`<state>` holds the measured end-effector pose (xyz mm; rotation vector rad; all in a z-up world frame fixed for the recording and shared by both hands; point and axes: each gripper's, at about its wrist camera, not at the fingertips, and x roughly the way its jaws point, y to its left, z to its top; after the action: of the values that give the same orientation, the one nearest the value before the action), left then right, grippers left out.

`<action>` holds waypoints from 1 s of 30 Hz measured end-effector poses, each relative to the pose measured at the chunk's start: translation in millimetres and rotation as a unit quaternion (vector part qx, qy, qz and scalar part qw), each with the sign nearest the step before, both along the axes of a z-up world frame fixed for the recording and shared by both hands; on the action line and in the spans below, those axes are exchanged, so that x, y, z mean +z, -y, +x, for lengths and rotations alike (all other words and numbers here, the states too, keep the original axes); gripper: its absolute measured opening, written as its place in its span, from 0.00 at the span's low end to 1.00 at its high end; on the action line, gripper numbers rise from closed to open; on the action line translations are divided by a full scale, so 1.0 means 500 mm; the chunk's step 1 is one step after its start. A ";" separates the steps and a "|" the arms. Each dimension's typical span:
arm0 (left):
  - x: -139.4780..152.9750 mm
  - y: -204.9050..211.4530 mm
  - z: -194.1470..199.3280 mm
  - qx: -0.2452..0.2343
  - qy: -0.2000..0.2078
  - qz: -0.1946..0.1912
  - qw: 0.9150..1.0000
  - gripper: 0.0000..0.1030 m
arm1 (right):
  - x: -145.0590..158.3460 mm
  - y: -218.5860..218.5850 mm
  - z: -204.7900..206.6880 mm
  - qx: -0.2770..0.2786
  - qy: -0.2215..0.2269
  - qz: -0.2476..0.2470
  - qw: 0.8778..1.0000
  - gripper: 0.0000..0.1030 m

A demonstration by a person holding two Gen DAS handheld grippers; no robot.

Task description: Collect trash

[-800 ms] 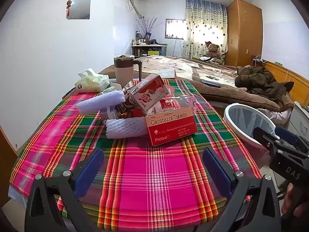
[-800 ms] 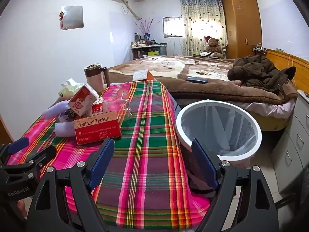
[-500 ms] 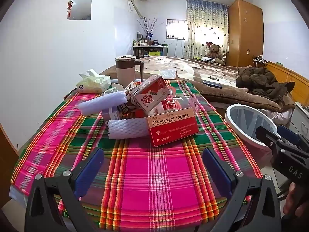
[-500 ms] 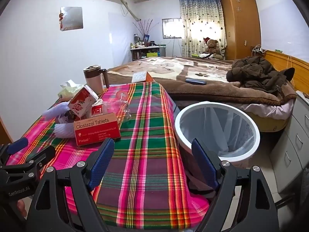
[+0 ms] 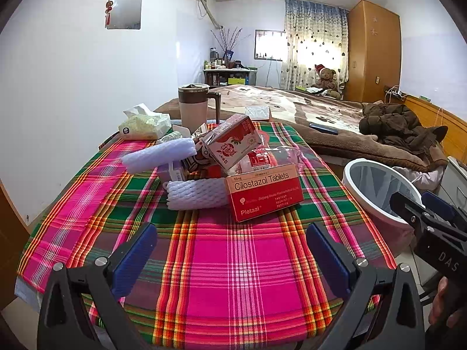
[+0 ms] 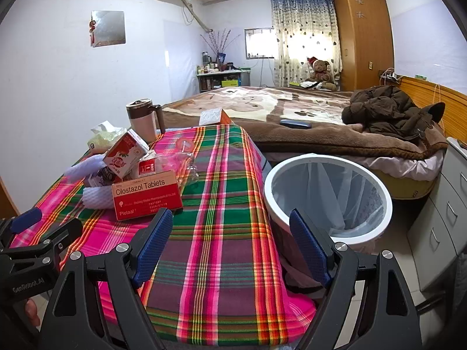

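Observation:
A pile of trash sits on the plaid tablecloth (image 5: 227,262): a red and white Cilostazol tablet box (image 5: 264,191), a red and white drink carton (image 5: 233,144), white foam netting (image 5: 195,194), a second foam sleeve (image 5: 159,156) and clear plastic wrap (image 5: 280,153). My left gripper (image 5: 230,258) is open and empty, short of the pile. My right gripper (image 6: 230,242) is open and empty over the table's right edge, with the tablet box (image 6: 146,194) to its left. A white lined trash bin (image 6: 328,199) stands on the floor right of the table.
A brown and white mug (image 5: 194,106) and a tissue pack (image 5: 144,124) stand behind the pile. A bed with a brown blanket (image 6: 306,125) and dark jacket (image 6: 388,110) lies beyond. Grey drawers (image 6: 443,213) stand at the right.
Both grippers have moved slightly forward toward the pile and the bin. Both stay open. Nothing on the table has moved.

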<state>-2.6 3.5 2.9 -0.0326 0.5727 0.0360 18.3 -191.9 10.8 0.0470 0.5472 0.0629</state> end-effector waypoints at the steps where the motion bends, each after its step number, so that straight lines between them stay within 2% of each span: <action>1: 0.001 0.000 -0.001 0.001 0.001 0.000 1.000 1.00 | 0.000 -0.001 0.000 0.000 0.000 0.000 1.000 0.81; 30: 0.006 -0.012 0.001 0.008 0.004 -0.004 1.000 1.00 | 0.000 -0.002 0.000 -0.002 0.001 0.000 1.000 0.81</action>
<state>-2.2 9.3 6.1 -0.0447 0.5648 0.0499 18.5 -190.6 10.6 0.0491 0.5457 0.0591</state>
